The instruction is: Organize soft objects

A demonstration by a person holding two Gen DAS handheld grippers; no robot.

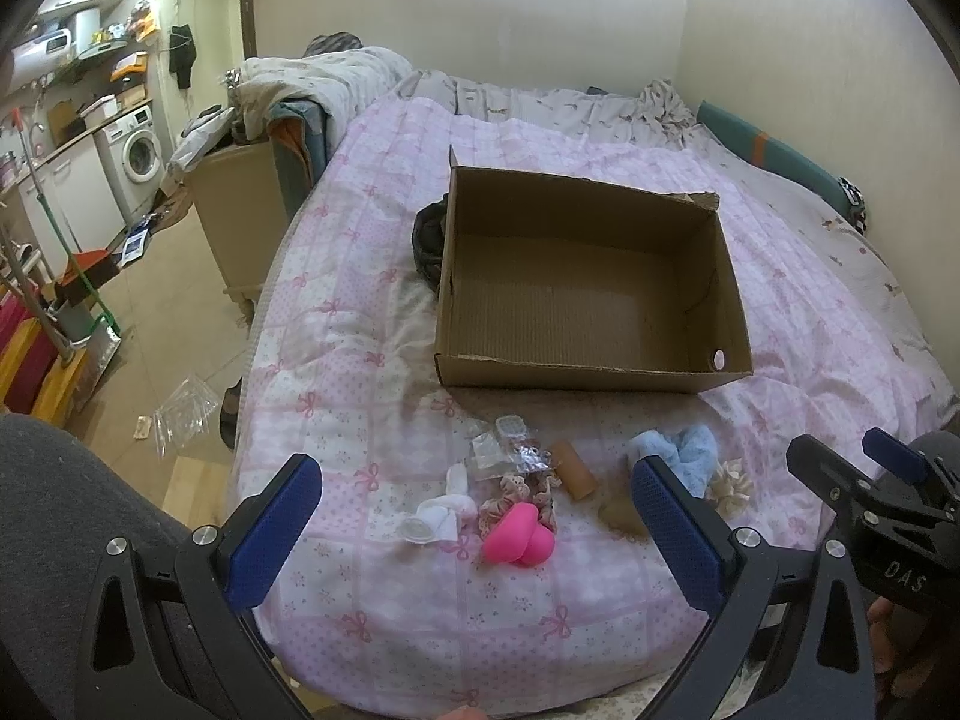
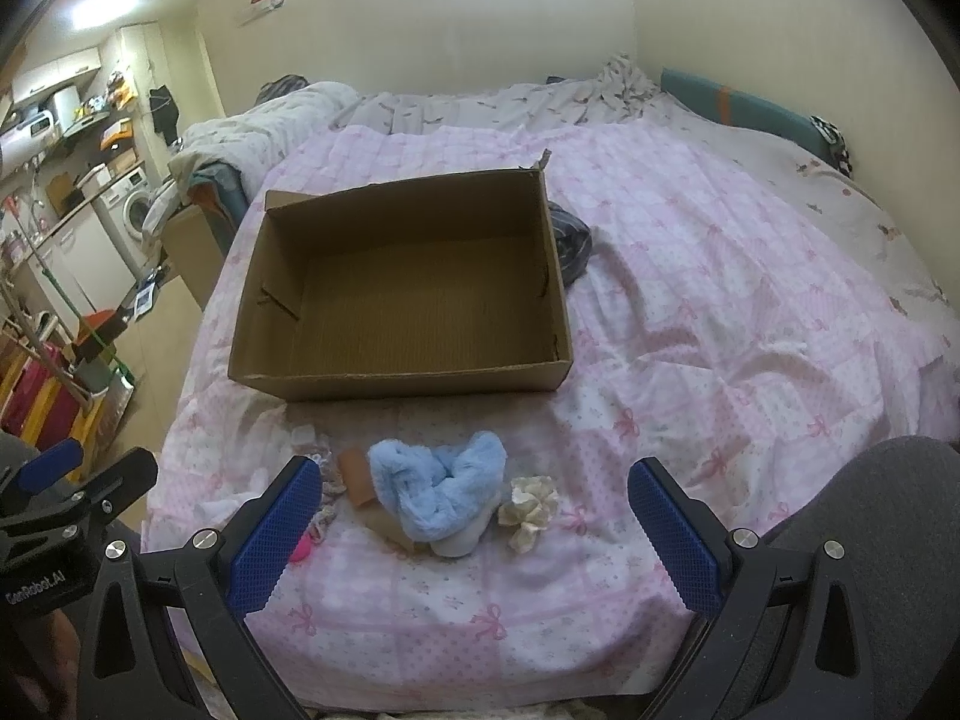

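While both grippers hang above the near edge of the bed, a row of small soft items lies on the pink bow-print quilt (image 1: 360,312) in front of an open cardboard box (image 1: 591,369). Leftmost is the left gripper (image 1: 477,519), its blue fingers spread wide with nothing between them. Under it, going left to right, lie a white sock (image 1: 441,513), a floral scrunchie (image 1: 516,495) with some clear plastic wrappers (image 1: 501,447) just behind it, and a bright pink heart-shaped cushion (image 1: 516,534) touching the scrunchie's near side. Next comes a tan cylinder (image 1: 575,471), then a fluffy blue scrunchie (image 2: 438,492) resting partly over a beige piece and a white piece, and just beside it a cream scrunchie (image 2: 528,507). Farthest right is the right gripper (image 2: 477,519), its fingers likewise released and holding nothing, hanging over the blue scrunchie. Behind the row, the box sits on the quilt with its brown floor bare, and a dark bundle of fabric (image 1: 429,246) touches its outer wall.
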